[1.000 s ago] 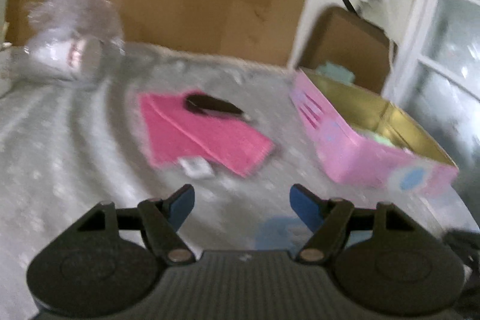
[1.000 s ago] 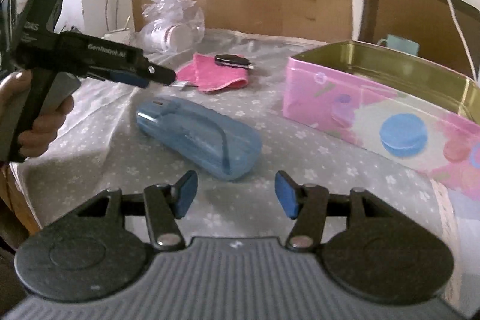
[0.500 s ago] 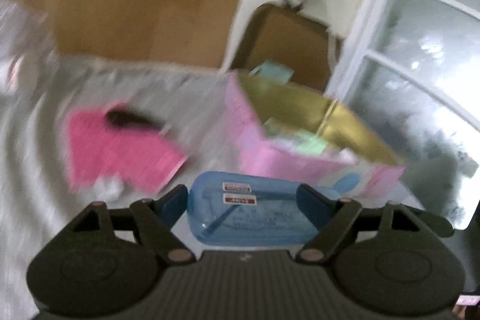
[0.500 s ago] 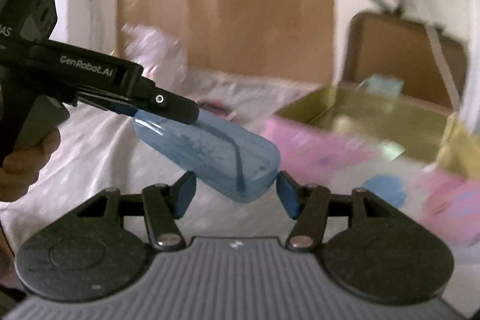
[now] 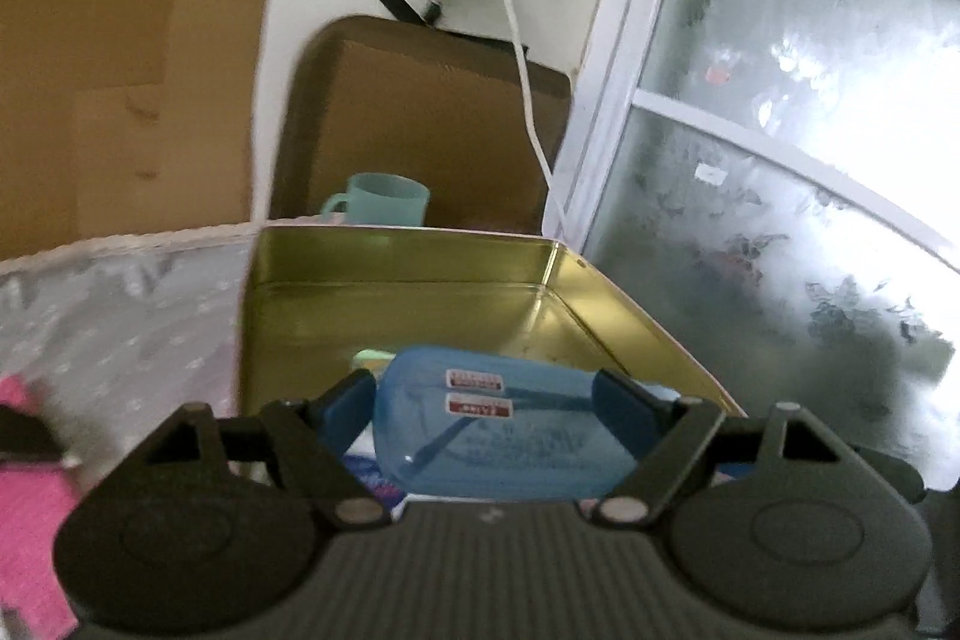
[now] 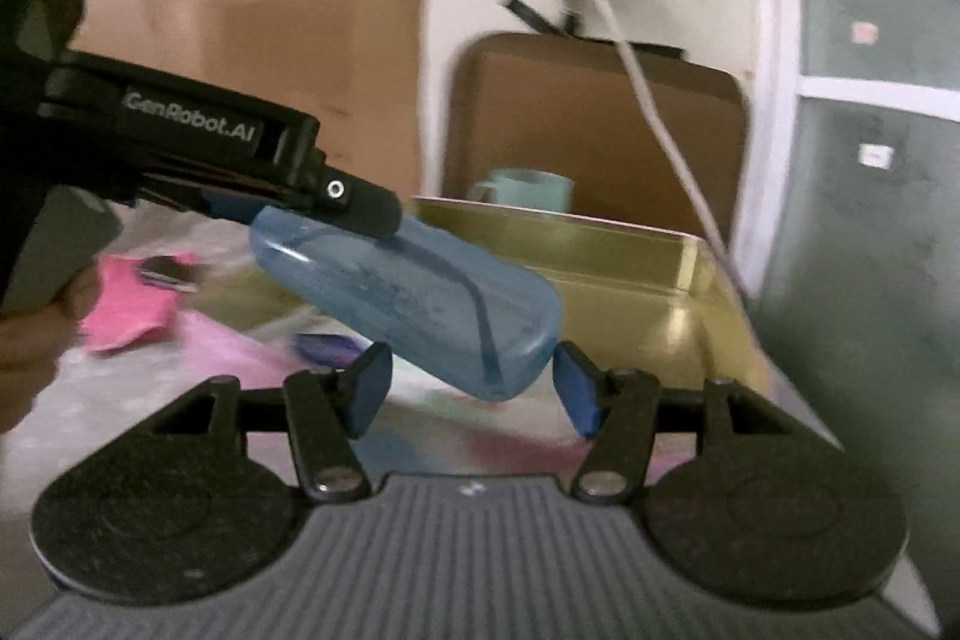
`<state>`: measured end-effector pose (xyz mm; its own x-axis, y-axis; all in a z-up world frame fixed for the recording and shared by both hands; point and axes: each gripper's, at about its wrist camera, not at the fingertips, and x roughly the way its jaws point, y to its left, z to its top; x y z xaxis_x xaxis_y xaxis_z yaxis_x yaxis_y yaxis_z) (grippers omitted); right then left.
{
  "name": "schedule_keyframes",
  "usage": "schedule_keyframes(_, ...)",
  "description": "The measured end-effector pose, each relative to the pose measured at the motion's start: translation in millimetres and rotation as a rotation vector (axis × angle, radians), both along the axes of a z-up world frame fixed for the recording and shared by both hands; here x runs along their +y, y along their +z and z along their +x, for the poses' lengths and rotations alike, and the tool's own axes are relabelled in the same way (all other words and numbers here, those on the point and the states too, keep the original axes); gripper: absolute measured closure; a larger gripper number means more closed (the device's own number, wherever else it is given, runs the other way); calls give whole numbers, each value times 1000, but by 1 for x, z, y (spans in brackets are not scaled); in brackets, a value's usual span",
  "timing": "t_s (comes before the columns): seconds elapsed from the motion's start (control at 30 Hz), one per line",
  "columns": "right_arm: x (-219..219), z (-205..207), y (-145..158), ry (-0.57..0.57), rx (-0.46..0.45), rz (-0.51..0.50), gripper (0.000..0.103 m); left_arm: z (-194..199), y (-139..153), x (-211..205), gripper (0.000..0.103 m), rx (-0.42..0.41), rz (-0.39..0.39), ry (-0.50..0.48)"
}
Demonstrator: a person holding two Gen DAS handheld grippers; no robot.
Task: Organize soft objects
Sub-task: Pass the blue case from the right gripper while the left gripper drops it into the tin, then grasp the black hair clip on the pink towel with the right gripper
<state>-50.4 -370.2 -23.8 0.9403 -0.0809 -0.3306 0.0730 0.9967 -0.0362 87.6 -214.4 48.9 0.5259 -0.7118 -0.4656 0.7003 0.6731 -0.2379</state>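
Note:
My left gripper [image 5: 486, 412] is shut on a translucent blue glasses case [image 5: 498, 424] and holds it in the air over the near end of the open tin box [image 5: 396, 280], gold inside and pink outside. In the right wrist view the same case [image 6: 414, 304] hangs tilted from the left gripper's fingers [image 6: 354, 208] above the tin [image 6: 630, 274]. My right gripper [image 6: 471, 388] is open and empty just below the case's lower end. A pink cloth [image 6: 126, 310] with a dark object [image 6: 168, 274] on it lies on the table to the left.
The table has a grey flowered cover [image 5: 120, 316]. A teal mug [image 5: 384, 202] stands behind the tin before a brown board. A white cable [image 5: 528, 70] hangs down at the back. A glass door [image 5: 780, 220] is on the right. Small items lie in the tin.
My left gripper closed on the blue case, lifted it off the table and carried it right, over the tin. My right gripper rose and turned toward the tin, staying open.

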Motion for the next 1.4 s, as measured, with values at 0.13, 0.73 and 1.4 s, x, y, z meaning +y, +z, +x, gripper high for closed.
schedule_keyframes(0.13, -13, 18, -10, -208, -7, -144, 41, 10, -8, -32, 17, 36, 35, 35)
schedule_keyframes(0.73, 52, -18, 7, -38, -112, 53, 41, -40, -28, 104, 17, -19, 36, 150)
schedule_keyframes(1.4, 240, 188, 0, 396, 206, -64, 31, -12, -80, 278, 18, 17, 34, 598)
